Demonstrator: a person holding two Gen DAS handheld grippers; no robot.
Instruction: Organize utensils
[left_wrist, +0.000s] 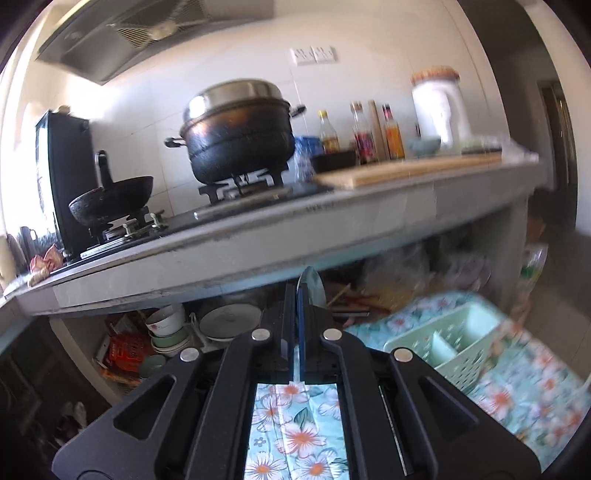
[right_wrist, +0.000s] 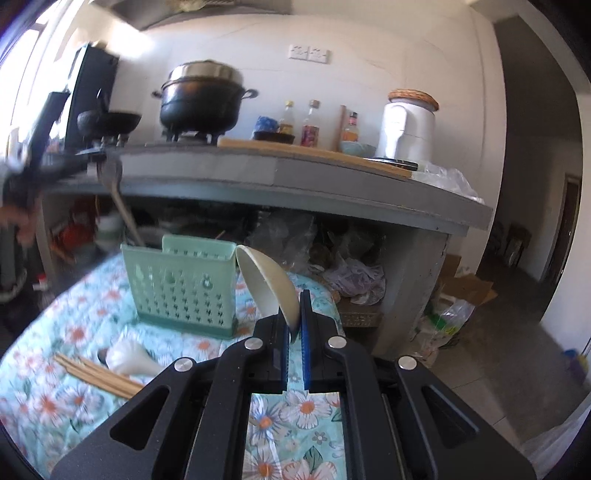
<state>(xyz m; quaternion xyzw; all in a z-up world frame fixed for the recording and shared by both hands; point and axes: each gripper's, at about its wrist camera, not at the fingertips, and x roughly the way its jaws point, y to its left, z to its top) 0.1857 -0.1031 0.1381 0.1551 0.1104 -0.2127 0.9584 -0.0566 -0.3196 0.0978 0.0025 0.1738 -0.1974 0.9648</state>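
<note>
My left gripper (left_wrist: 297, 328) is shut on a metal spoon (left_wrist: 311, 286), whose bowl sticks up past the fingers; in the right wrist view that gripper (right_wrist: 96, 155) hangs at upper left with the spoon (right_wrist: 122, 206) dangling above the holder. My right gripper (right_wrist: 295, 325) is shut on a white ceramic spoon (right_wrist: 267, 284), held just right of the green perforated utensil holder (right_wrist: 181, 288). The holder (left_wrist: 450, 343) has divided compartments and stands on the floral cloth. Wooden chopsticks (right_wrist: 96, 376) and another white spoon (right_wrist: 129, 360) lie on the cloth left of my right gripper.
A floral tablecloth (right_wrist: 44, 387) covers the table. Behind it a grey concrete counter (right_wrist: 295, 181) carries a black pot (right_wrist: 201, 105), a wok (left_wrist: 110, 201), bottles (left_wrist: 364, 134) and a cutting board (left_wrist: 406, 170). Bowls and plates (left_wrist: 221, 321) and bags sit beneath.
</note>
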